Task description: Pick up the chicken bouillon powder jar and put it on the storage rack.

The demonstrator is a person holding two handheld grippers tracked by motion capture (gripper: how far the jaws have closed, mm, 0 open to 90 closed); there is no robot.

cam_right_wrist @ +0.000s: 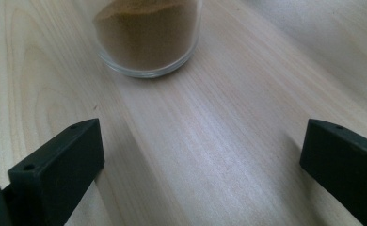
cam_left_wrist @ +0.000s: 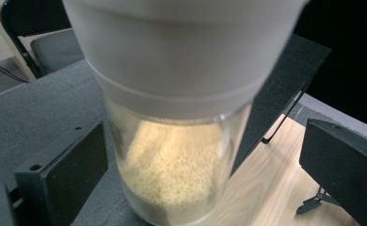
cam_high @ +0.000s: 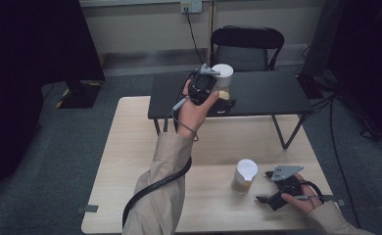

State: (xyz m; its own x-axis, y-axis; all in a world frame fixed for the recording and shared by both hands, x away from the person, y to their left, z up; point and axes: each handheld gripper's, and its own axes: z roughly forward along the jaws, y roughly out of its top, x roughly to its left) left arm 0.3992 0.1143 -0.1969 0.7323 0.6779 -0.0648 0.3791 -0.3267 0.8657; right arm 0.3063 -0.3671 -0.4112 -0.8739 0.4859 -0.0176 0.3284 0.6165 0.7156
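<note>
Jar [cam_left_wrist: 181, 160] between spread left gripper [cam_left_wrist: 205, 174] fingers [cam_left_wrist: 73, 169]

Wood table [cam_right_wrist: 210, 141] bare before right claw [cam_right_wrist: 200, 174]; brown-powder jar [cam_right_wrist: 148, 33] ahead.

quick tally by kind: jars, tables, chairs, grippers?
Jars with white lids: 2, one with pale yellow grains on the black table, one with brown powder on the wooden table
Tables: 2, black table and wooden table
Chairs: 1, black chair
Grippers: 2, left gripper and right gripper
Total: 7
</note>
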